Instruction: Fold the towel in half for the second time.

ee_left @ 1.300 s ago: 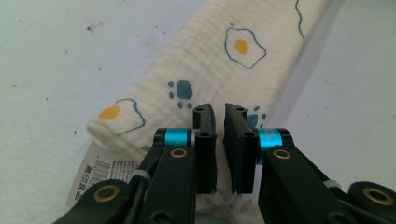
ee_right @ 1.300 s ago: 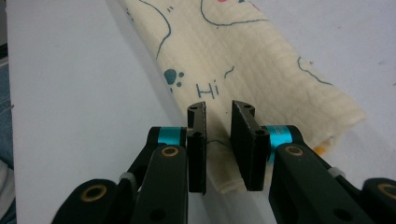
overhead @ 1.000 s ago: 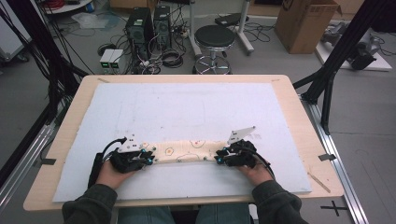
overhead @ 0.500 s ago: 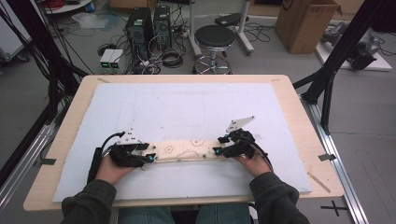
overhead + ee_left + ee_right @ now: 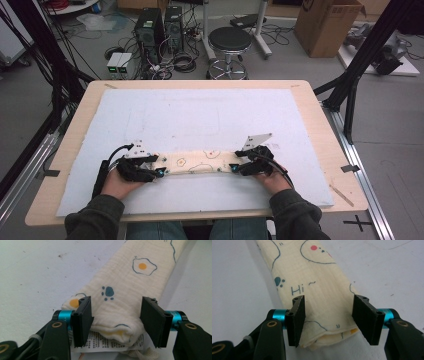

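Note:
A long folded cream cloth (image 5: 197,161) printed with fried eggs and blue paws lies flat across the near part of the white mat (image 5: 210,115). My left gripper (image 5: 159,170) is at the cloth's left end and my right gripper (image 5: 235,167) at its right end. In the left gripper view the cloth (image 5: 125,295) end with a white label (image 5: 100,342) sits between the jaws of the left gripper (image 5: 116,322), which have just been opening. In the right gripper view the cloth (image 5: 319,290) lies between the jaws of the right gripper (image 5: 328,320), also just opening, not pinched.
The mat covers most of the wooden table (image 5: 320,125). Beyond the far edge stand a black stool (image 5: 230,42), computer towers (image 5: 160,25) with cables, and a cardboard box (image 5: 327,25). Black frame legs (image 5: 350,95) flank the table.
Both grippers' jaws have spread apart and let go of the cloth's ends. The cloth lies flat on the mat. The hands have barely shifted.

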`<state>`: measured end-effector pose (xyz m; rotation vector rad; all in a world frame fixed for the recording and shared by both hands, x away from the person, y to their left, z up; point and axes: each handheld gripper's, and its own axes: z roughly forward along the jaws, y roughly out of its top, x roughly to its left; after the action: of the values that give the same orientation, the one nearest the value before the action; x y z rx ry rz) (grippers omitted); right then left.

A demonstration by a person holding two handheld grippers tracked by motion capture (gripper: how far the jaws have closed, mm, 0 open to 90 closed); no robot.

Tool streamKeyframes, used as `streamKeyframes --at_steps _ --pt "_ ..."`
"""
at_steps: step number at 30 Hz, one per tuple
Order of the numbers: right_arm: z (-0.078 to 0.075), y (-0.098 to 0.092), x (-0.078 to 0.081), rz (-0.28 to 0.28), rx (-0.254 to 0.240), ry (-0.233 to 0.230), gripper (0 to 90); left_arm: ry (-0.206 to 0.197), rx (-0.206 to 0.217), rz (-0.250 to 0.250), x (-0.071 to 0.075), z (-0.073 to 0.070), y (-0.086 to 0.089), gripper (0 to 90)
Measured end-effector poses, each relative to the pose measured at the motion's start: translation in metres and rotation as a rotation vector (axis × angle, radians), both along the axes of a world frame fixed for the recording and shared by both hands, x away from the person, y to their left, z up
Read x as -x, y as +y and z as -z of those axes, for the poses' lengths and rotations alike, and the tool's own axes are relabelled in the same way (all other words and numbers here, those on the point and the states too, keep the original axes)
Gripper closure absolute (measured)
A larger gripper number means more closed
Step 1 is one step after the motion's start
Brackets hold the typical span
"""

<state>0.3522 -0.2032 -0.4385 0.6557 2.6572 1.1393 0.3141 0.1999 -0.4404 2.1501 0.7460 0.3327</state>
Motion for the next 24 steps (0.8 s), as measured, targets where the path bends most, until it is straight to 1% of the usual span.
streamKeyframes --at_steps 4,7,8,9,10,11,14,19,21,23,24 --pt "0.0 0.001 0.001 0.003 -0.001 0.0 43.2 -0.008 -0.007 -0.002 0.002 0.0 -0.001 42.3" --pt "0.0 0.001 0.0 0.009 -0.012 0.008 40.1 -0.014 -0.007 0.002 0.003 -0.002 -0.001 41.9" --pt "-0.001 0.001 0.0 0.004 -0.017 0.005 38.6 -0.015 0.007 -0.001 0.004 -0.004 0.0 41.3" --pt "-0.002 0.0 0.001 0.007 -0.028 0.005 36.7 -0.015 0.017 0.001 0.004 -0.005 0.001 40.5" --pt "-0.004 -0.001 0.002 0.013 -0.043 0.009 35.9 -0.012 0.035 0.003 0.004 -0.006 0.003 39.8" --pt "-0.006 -0.003 0.002 0.009 -0.069 0.008 35.6 -0.013 0.059 0.0 0.005 -0.008 0.005 39.5" --pt "-0.012 -0.01 0.0 0.022 -0.139 0.029 34.9 -0.025 0.115 -0.017 0.005 -0.013 0.012 38.6" --pt "-0.022 -0.018 -0.009 0.058 -0.202 0.017 36.2 -0.047 0.16 -0.055 0.001 -0.021 0.022 37.1" --pt "-0.022 -0.02 -0.015 0.093 -0.212 0.033 37.8 -0.051 0.181 -0.085 -0.003 -0.023 0.027 37.5" --pt "-0.021 -0.022 -0.02 0.12 -0.221 0.047 40.4 -0.044 0.182 -0.117 -0.006 -0.022 0.03 39.8" --pt "-0.019 -0.023 -0.022 0.136 -0.216 0.053 42.3 -0.04 0.176 -0.135 -0.008 -0.021 0.03 41.8"
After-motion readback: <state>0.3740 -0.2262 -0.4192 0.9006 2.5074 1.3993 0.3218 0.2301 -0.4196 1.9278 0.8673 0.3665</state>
